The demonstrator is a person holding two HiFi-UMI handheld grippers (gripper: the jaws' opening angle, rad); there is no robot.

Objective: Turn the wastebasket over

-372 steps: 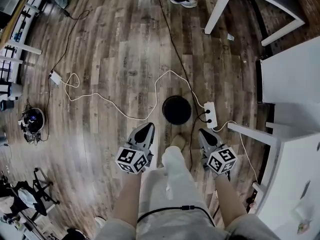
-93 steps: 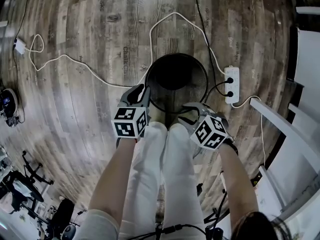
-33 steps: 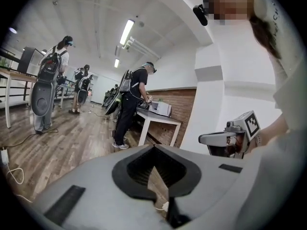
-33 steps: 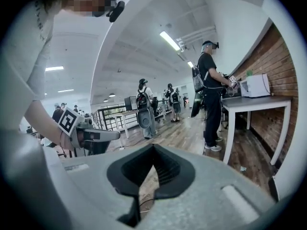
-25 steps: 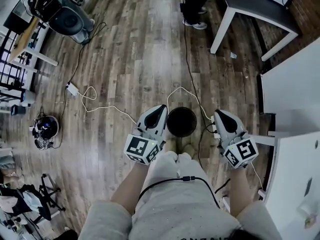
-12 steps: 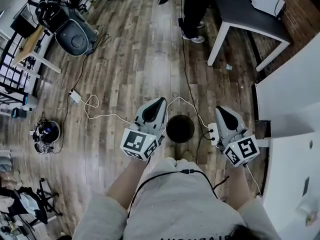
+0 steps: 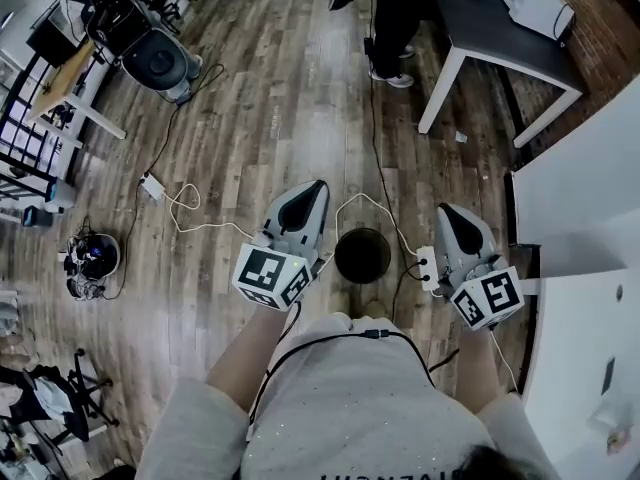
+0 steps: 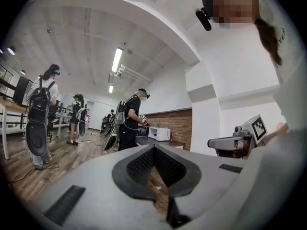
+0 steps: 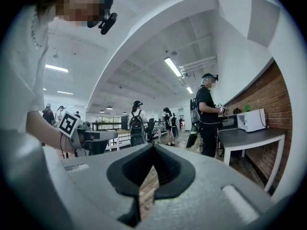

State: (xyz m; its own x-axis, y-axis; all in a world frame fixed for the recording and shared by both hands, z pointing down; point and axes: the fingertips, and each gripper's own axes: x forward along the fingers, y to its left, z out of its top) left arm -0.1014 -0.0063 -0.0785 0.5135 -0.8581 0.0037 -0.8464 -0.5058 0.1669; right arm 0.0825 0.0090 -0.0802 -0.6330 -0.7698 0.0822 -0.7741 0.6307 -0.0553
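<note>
The black round wastebasket (image 7: 362, 254) stands on the wooden floor just ahead of my feet, seen from straight above; whether its mouth or its base faces up is hard to tell. My left gripper (image 7: 318, 186) hovers to its left and my right gripper (image 7: 446, 211) to its right, both well above it and touching nothing. Each points level, away from me. In the left gripper view the left gripper (image 8: 154, 150) has its jaws closed with nothing between them. The right gripper (image 9: 153, 150) looks the same in its own view. The basket is in neither gripper view.
A white power strip (image 7: 427, 266) with black plugs lies right of the basket, and a white cable (image 7: 200, 230) loops across the floor to the left. White tables (image 7: 580, 198) stand at the right, a dark-topped table (image 7: 500, 38) beyond. A person (image 7: 395, 18) stands farther off.
Both grippers have risen and the head view has pulled up, so the basket looks smaller and lower between them. The basket itself has not moved.
</note>
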